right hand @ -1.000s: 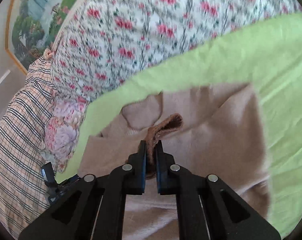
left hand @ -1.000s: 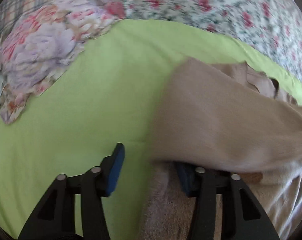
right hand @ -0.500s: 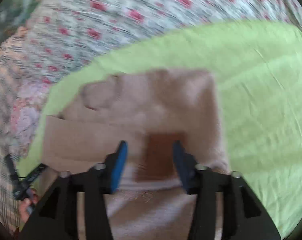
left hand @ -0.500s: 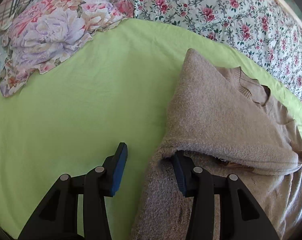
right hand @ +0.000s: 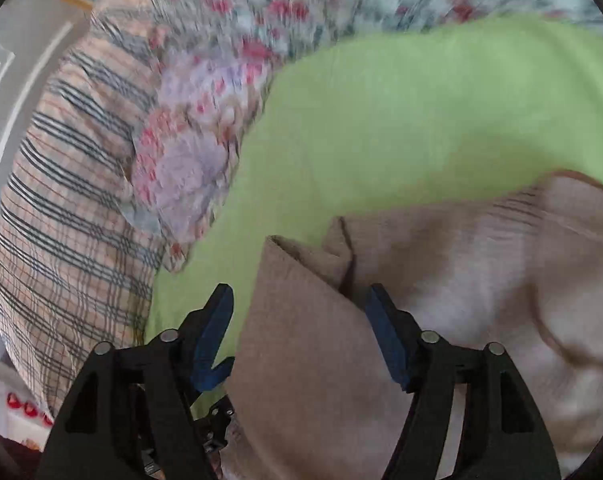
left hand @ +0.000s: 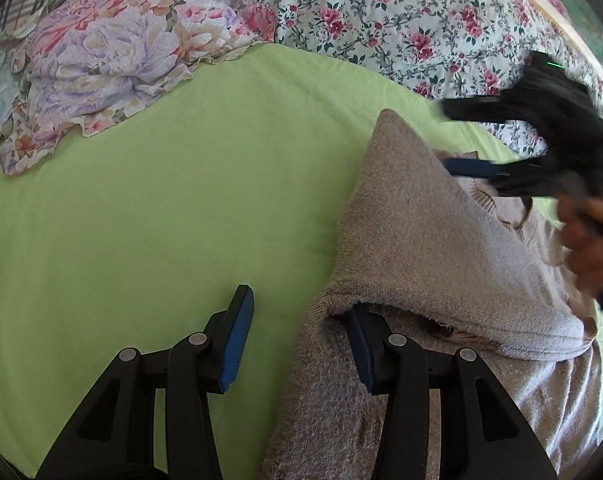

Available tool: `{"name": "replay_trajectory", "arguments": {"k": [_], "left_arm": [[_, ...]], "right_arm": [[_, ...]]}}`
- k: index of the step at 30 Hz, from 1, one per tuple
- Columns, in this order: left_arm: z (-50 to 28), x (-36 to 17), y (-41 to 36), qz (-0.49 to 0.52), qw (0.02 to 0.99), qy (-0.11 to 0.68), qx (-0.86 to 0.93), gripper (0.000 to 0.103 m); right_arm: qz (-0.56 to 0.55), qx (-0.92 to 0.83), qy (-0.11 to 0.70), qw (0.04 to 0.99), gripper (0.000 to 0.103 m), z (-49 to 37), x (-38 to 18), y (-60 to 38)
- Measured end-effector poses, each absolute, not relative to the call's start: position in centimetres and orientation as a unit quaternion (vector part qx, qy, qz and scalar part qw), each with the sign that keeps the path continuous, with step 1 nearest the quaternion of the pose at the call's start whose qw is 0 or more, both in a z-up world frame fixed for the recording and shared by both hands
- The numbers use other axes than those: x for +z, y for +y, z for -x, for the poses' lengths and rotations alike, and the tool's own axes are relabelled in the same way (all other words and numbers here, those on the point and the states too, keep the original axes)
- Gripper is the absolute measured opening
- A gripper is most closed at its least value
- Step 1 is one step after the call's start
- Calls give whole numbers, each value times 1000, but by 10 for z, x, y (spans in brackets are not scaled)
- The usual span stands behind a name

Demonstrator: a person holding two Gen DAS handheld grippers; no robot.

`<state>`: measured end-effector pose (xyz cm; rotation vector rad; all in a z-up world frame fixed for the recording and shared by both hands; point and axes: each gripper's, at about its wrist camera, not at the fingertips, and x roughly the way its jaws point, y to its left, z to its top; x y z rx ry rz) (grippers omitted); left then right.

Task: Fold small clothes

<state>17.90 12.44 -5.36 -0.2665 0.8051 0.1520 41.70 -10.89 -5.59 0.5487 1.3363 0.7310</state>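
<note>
A beige knit sweater (left hand: 429,240) lies on the green sheet (left hand: 181,200), one sleeve folded across its body. My left gripper (left hand: 297,340) is open at the sweater's left edge; its right finger (left hand: 361,344) sits under the folded sleeve's edge, holding nothing. My right gripper (right hand: 301,320) is open above the folded sleeve's corner (right hand: 301,300), holding nothing. It also shows blurred in the left wrist view (left hand: 541,140), over the sweater's collar, with the person's hand behind it.
A crumpled floral cloth (left hand: 109,56) lies at the sheet's far left. A rose-print bedspread (left hand: 381,12) runs behind the sheet. A plaid cover (right hand: 61,220) lies to the left. A framed picture (left hand: 561,8) hangs far right.
My right gripper opened and let go of the sleeve cuff, then swung left over the sweater's collar. The sleeve now lies folded across the body. My left gripper stayed open in place.
</note>
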Motion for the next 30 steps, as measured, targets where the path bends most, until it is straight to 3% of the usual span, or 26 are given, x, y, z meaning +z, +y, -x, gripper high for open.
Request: {"name": "replay_trajectory", "arguments": {"k": [3, 6, 11, 18, 26, 30], "left_arm": [[-176, -54, 126, 138, 914, 376, 67, 47], [-176, -55, 128, 147, 914, 374, 60, 47], [-178, -56, 131, 156, 912, 376, 51, 47], [-175, -44, 133, 188, 898, 393, -65, 48], [-212, -19, 143, 171, 895, 406, -67, 67], [-241, -26, 152, 177, 884, 429, -53, 68]], "right_arm": [[-272, 404, 606, 629, 72, -429, -71, -74], [-319, 422, 571, 628, 72, -441, -78, -56], [-378, 345, 515, 687, 72, -442, -80, -76], [-310, 243, 484, 781, 72, -384, -31, -180], [-242, 56, 508, 825, 72, -263, -10, -313], [-228, -15, 515, 826, 72, -210, -10, -351]]}}
